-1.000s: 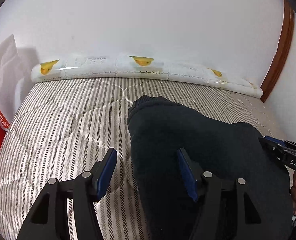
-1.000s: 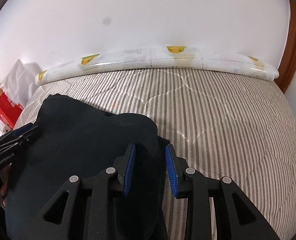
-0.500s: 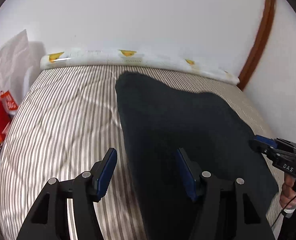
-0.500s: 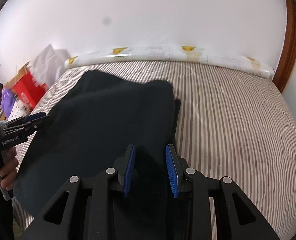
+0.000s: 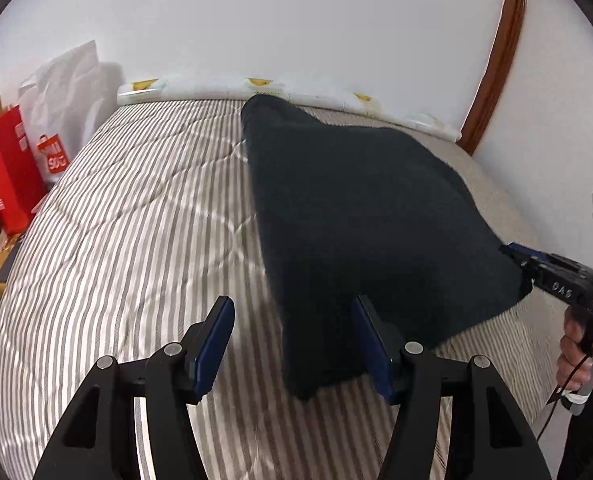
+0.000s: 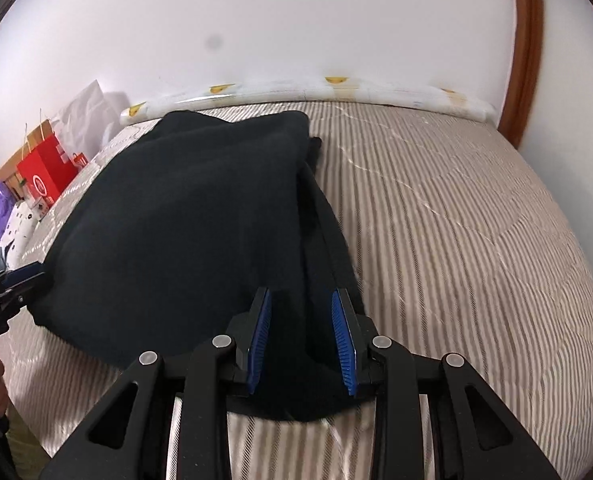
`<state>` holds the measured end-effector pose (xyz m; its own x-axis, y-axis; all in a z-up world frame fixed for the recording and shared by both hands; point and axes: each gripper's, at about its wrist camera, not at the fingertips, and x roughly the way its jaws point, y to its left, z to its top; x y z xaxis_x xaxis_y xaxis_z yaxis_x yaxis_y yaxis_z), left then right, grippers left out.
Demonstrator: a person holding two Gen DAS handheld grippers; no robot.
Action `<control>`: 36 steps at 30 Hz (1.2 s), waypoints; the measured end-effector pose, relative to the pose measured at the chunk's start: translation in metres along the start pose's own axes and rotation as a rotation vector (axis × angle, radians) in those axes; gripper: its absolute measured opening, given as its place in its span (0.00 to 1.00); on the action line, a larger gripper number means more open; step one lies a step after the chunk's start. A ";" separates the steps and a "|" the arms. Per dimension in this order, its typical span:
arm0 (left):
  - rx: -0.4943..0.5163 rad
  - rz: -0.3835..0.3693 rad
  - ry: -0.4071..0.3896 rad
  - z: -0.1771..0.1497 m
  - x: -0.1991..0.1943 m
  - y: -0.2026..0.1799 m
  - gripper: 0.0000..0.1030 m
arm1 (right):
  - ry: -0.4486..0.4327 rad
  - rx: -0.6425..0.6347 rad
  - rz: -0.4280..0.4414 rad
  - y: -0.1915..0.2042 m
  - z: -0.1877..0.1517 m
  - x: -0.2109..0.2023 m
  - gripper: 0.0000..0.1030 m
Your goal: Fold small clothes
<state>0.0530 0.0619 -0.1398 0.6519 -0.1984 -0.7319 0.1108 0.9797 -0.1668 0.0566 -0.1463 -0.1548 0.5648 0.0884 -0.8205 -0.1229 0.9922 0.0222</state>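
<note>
A dark, thick garment (image 5: 360,216) lies spread on the striped mattress (image 5: 128,240), reaching from the near edge toward the far wall. My left gripper (image 5: 292,344) is open, and the garment's near left corner sits between its fingers. My right gripper (image 6: 300,336) stands partly open with the garment's near right corner (image 6: 296,360) between its blue pads. In the left wrist view the right gripper (image 5: 552,280) shows at the garment's right corner. In the right wrist view the left gripper (image 6: 4,284) shows at the left corner of the garment (image 6: 184,216).
A white padded bolster (image 5: 296,92) runs along the far wall. Red and white shopping bags (image 5: 12,168) stand left of the bed. A brown door frame (image 5: 492,60) rises at the right. Toys and boxes (image 6: 12,208) lie beside the bed.
Both grippers have pulled back toward the near edge of the bed and risen. The garment has gone from bunched to stretched out flat along the mattress.
</note>
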 end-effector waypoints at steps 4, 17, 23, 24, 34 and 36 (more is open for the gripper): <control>-0.002 0.030 0.002 0.003 -0.016 -0.005 0.57 | -0.010 0.040 0.007 -0.009 -0.005 -0.020 0.30; 0.024 0.105 -0.124 0.000 -0.111 -0.052 0.75 | -0.106 0.092 0.007 -0.008 -0.006 -0.122 0.67; 0.016 0.116 -0.142 -0.004 -0.135 -0.059 0.82 | -0.125 0.092 -0.009 -0.005 -0.008 -0.151 0.73; 0.017 0.120 -0.145 -0.004 -0.137 -0.059 0.83 | -0.129 0.091 -0.017 -0.004 -0.009 -0.155 0.76; 0.011 0.125 -0.147 -0.009 -0.149 -0.060 0.84 | -0.162 0.070 -0.079 -0.003 -0.020 -0.175 0.96; 0.013 0.133 -0.152 -0.010 -0.150 -0.062 0.84 | -0.161 0.071 -0.080 -0.004 -0.022 -0.177 0.96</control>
<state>-0.0594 0.0309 -0.0261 0.7672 -0.0612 -0.6385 0.0250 0.9975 -0.0656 -0.0608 -0.1680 -0.0227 0.6947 0.0162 -0.7191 -0.0179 0.9998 0.0052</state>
